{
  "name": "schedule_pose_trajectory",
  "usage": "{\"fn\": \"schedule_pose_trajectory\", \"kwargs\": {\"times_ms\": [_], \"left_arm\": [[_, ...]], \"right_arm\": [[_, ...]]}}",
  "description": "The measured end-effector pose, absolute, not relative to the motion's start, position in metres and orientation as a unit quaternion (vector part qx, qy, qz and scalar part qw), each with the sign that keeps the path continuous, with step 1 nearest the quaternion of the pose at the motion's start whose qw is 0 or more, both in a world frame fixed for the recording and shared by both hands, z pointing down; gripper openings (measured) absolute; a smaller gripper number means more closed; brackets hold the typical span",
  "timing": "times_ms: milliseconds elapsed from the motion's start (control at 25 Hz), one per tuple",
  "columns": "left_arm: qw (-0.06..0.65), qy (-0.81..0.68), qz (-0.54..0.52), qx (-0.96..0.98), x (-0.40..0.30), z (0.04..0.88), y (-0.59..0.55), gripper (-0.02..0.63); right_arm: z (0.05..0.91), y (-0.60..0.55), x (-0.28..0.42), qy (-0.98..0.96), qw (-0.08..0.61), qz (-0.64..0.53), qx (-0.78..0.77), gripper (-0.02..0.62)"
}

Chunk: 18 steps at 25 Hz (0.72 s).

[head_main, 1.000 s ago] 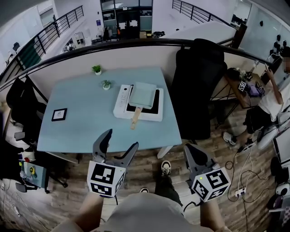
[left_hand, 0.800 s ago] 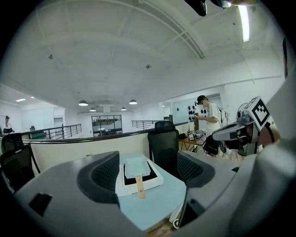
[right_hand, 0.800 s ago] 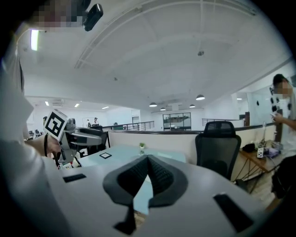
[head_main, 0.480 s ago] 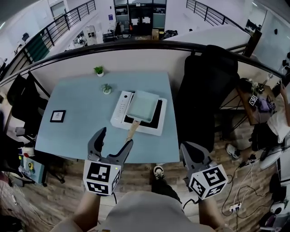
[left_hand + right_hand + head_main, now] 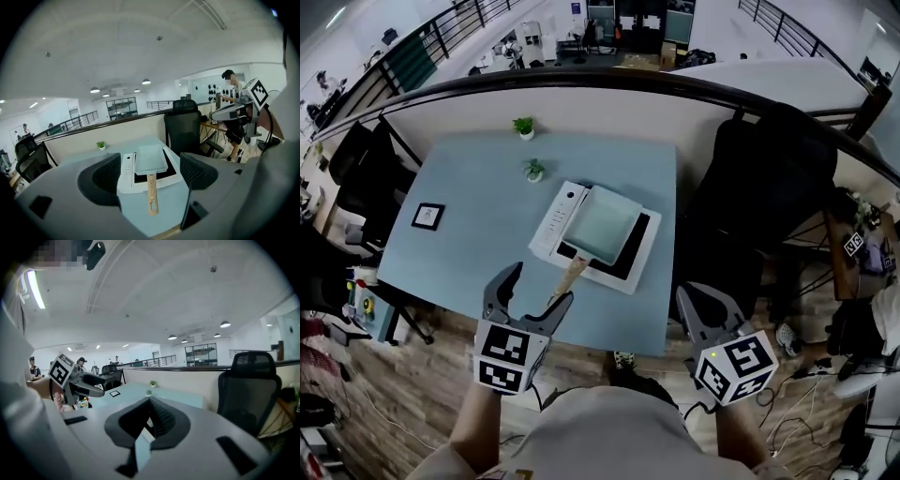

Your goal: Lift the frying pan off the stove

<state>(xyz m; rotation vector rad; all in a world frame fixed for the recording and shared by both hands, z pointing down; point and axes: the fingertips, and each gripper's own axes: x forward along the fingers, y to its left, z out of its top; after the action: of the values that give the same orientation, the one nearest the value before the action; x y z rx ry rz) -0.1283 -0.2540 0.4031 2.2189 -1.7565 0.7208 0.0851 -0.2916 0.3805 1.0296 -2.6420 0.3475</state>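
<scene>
A square pale-green frying pan (image 5: 602, 225) sits on the black top of a white stove (image 5: 551, 225) on the light-blue table (image 5: 478, 234). Its wooden handle (image 5: 571, 274) points toward the table's front edge. My left gripper (image 5: 539, 286) is open at that edge, just short of the handle's tip and not touching it. In the left gripper view the pan (image 5: 150, 158) and its handle (image 5: 152, 194) lie straight ahead between the open fingers (image 5: 104, 177). My right gripper (image 5: 701, 309) is shut and empty, off the table's front right corner. The right gripper (image 5: 151, 417) holds nothing.
Two small potted plants (image 5: 525, 127) (image 5: 534, 170) stand behind the stove. A small black frame (image 5: 427, 217) lies at the table's left. A black office chair (image 5: 773, 187) stands right of the table, with more chairs (image 5: 356, 173) left. A person (image 5: 230, 89) works at a desk far right.
The view has swung, so the table sits more to the left and turned. Both grippers have come closer to the table's front edge, the left one nearing the handle's tip. Jaws unchanged.
</scene>
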Motion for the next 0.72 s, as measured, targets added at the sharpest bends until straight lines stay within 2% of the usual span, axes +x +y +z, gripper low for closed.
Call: {"fn": "schedule_pose_trajectory", "kwargs": {"times_ms": [360, 720], "left_arm": [[0.126, -0.607, 0.324, 0.714, -0.121, 0.437, -0.272, 0.383], [0.179, -0.578, 0.364, 0.708, -0.121, 0.48, -0.284, 0.385]], "right_arm": [[0.414, -0.332, 0.081, -0.934, 0.168, 0.13, 0.286, 0.003], [0.444, -0.342, 0.066, -0.933, 0.176, 0.166, 0.266, 0.003]]}}
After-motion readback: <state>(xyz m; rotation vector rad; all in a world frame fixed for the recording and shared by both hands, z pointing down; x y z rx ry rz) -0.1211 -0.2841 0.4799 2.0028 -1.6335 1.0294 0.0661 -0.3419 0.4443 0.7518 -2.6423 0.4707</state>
